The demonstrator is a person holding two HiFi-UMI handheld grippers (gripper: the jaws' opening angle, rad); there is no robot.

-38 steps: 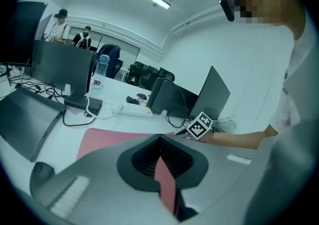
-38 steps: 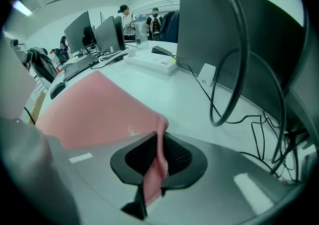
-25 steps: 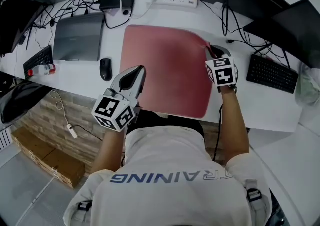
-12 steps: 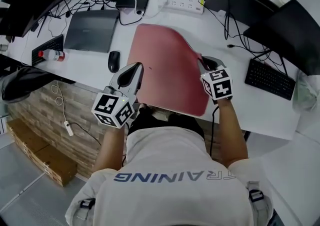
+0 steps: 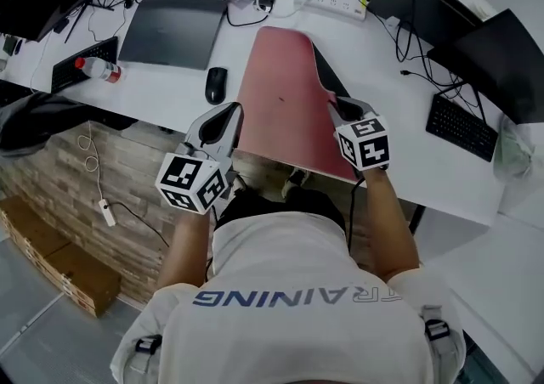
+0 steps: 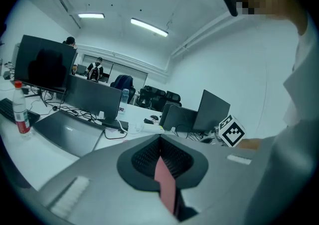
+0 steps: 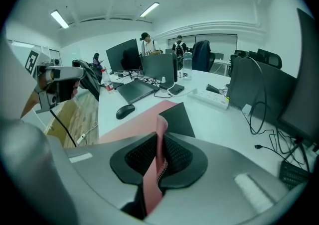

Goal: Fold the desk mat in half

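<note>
With right claw (image 5: 342,107) clamped on mat's (image 5: 285,93) raised right edge and left claw (image 5: 226,115) clamped on its near-left edge, sweep the right edge toward 9 o'clock in a low arc. Lies mid-worktop (image 5: 161,100), dark underside showing at 3 o'clock. Anchor the left edge low; match edges before pressing; stay clear of mouse (image 5: 216,83) at 9 o'clock.

Showing a matt pink mat (image 5: 280,102) with a dark underside on a smooth white desk (image 5: 170,93), ribbed black pads (image 7: 139,157) and smooth grey plastic on the right gripper (image 7: 159,144), a matt grey laptop (image 5: 166,32) and a clear plastic bottle (image 5: 100,70).
</note>
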